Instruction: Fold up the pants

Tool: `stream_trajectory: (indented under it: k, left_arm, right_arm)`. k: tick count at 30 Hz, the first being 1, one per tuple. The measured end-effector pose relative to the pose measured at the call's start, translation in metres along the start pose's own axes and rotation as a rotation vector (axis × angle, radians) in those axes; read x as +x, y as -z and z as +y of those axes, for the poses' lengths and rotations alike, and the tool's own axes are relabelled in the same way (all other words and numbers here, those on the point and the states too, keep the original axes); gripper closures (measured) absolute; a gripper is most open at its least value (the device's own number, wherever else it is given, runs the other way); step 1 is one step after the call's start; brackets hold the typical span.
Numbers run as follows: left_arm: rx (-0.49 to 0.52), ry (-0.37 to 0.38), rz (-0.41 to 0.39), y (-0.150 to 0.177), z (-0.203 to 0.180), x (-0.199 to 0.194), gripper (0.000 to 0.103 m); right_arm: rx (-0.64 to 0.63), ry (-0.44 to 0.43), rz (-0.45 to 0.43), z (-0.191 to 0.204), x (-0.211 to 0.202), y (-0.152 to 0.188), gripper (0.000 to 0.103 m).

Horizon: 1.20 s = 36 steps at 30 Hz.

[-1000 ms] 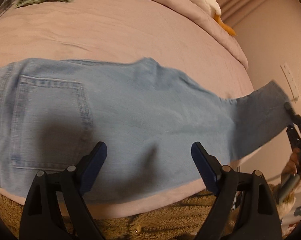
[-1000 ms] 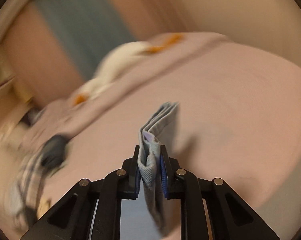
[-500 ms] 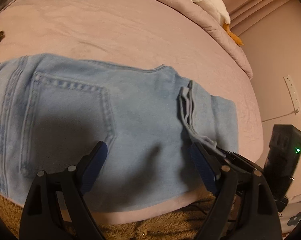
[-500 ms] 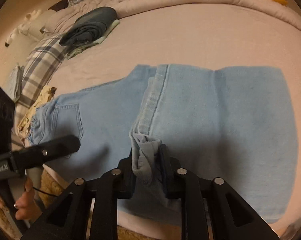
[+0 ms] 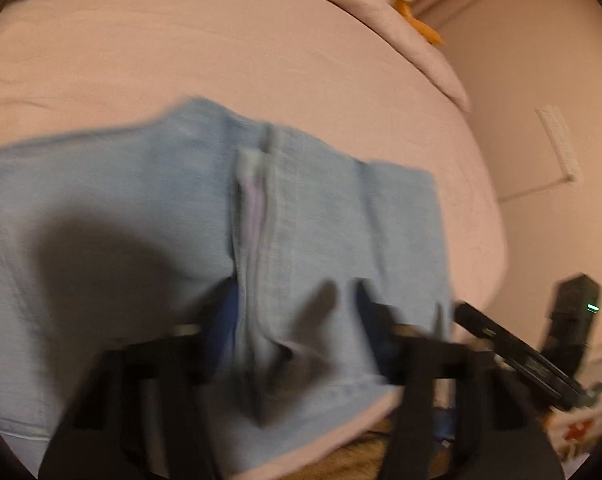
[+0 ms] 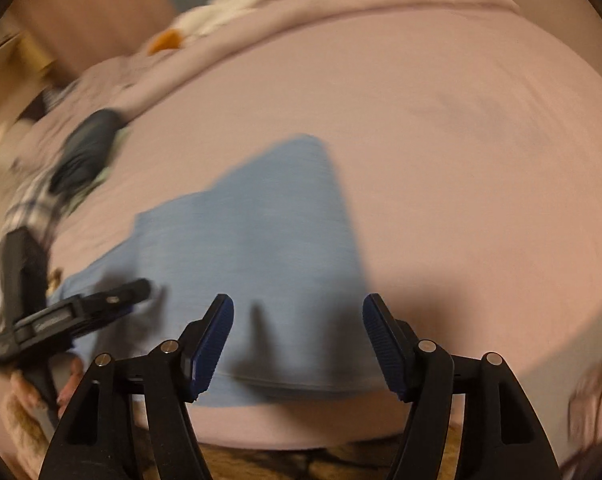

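Light blue jeans (image 5: 121,200) lie folded over on the pink bed (image 5: 221,40). Their leg hems (image 5: 257,208) form a layered ridge across the middle. My left gripper (image 5: 297,312) is low over the near end of that ridge. Its jaws are closing with the hem stack and flat denim between them; the picture is blurred and the right pad still stands clear of the stack. My right gripper (image 6: 297,320) hovers over the folded jeans (image 6: 253,232) near the bed's front edge. Its jaws are opening and nothing is between them. Each gripper also shows at the side of the other's view.
Dark folded clothes (image 6: 87,148) and a plaid cloth (image 6: 29,204) lie at the far left of the bed. A white plush toy with orange parts (image 6: 229,12) rests at the back. A brown rug (image 6: 261,460) lies below the bed edge. A wall outlet (image 5: 559,140) is on the right.
My right gripper carried the leg hems over onto the jeans, let them go and spread its jaws. My left gripper shifted right to the hems and its jaws narrowed around them.
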<state>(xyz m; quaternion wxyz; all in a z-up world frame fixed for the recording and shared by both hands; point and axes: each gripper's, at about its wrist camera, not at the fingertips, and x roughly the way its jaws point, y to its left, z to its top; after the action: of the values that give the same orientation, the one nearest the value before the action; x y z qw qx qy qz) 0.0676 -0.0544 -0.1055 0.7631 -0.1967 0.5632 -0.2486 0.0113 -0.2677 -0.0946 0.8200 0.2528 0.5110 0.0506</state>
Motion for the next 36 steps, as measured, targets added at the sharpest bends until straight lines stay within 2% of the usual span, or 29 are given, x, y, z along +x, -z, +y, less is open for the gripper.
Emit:
stream_trajectory:
  k: [1, 2, 3, 4, 6, 10, 12, 14, 16, 17, 19, 21, 24, 28, 29, 33, 36]
  left_arm:
    - [0.007, -0.020, -0.006, 0.002, -0.002, 0.001, 0.071]
    - [0.033, -0.070, -0.020, 0.004, -0.004, 0.002, 0.084]
    - [0.053, -0.103, -0.031, 0.006, -0.005, 0.000, 0.089]
    - [0.051, -0.099, -0.035, 0.007, -0.004, -0.003, 0.093]
    - [0.006, -0.083, -0.029, 0.011, 0.000, -0.018, 0.096]
    - [0.054, -0.080, -0.078, 0.019, -0.008, -0.048, 0.096]
    - [0.096, -0.124, -0.082, 0.019, -0.007, -0.046, 0.095]
    - [0.099, -0.224, -0.054, 0.019, -0.001, -0.029, 0.099]
    - [0.079, -0.230, -0.025, 0.022, 0.010, -0.019, 0.099]
    - [0.065, -0.221, -0.017, 0.023, 0.015, -0.016, 0.099]
    - [0.048, -0.200, -0.023, 0.023, 0.020, -0.020, 0.097]
    - [0.048, -0.214, -0.012, 0.022, 0.021, -0.026, 0.096]
    - [0.067, -0.224, -0.054, 0.022, 0.013, -0.043, 0.094]
    - [0.120, -0.141, -0.094, 0.026, 0.001, -0.057, 0.076]
    - [0.140, -0.112, -0.091, 0.027, -0.008, -0.052, 0.076]
    - [0.179, -0.093, -0.007, 0.035, -0.014, -0.025, 0.076]
    - [0.175, -0.113, 0.062, 0.036, -0.009, 0.001, 0.077]
  right_arm:
    - [0.016, -0.001, 0.005, -0.002, 0.002, 0.000, 0.036]
    - [0.028, -0.005, 0.010, -0.005, 0.003, 0.000, 0.036]
    - [0.039, -0.011, 0.014, -0.006, 0.004, 0.000, 0.036]
    - [0.050, -0.020, 0.020, -0.008, 0.005, 0.000, 0.036]
    - [0.060, -0.032, 0.027, -0.006, 0.006, -0.002, 0.036]
    - [0.031, -0.026, 0.018, -0.002, 0.001, -0.002, 0.036]
    - [0.005, -0.017, 0.013, 0.006, 0.002, -0.001, 0.036]
    - [-0.022, -0.005, 0.022, 0.008, 0.004, 0.001, 0.036]
    - [-0.036, 0.013, 0.035, 0.013, 0.010, 0.003, 0.037]
    - [-0.041, 0.023, 0.044, 0.011, 0.012, 0.004, 0.041]
    - [-0.055, 0.045, 0.059, 0.011, 0.015, 0.005, 0.045]
    - [-0.078, 0.084, 0.058, 0.012, 0.018, 0.008, 0.047]
    - [-0.103, 0.114, 0.051, 0.015, 0.022, 0.010, 0.047]
    - [-0.101, 0.120, 0.057, 0.013, 0.024, 0.008, 0.047]
    - [-0.101, 0.120, 0.058, 0.012, 0.024, 0.007, 0.047]
    - [-0.101, 0.122, 0.053, 0.011, 0.023, 0.006, 0.047]
    - [-0.103, 0.121, 0.046, 0.014, 0.024, 0.009, 0.047]
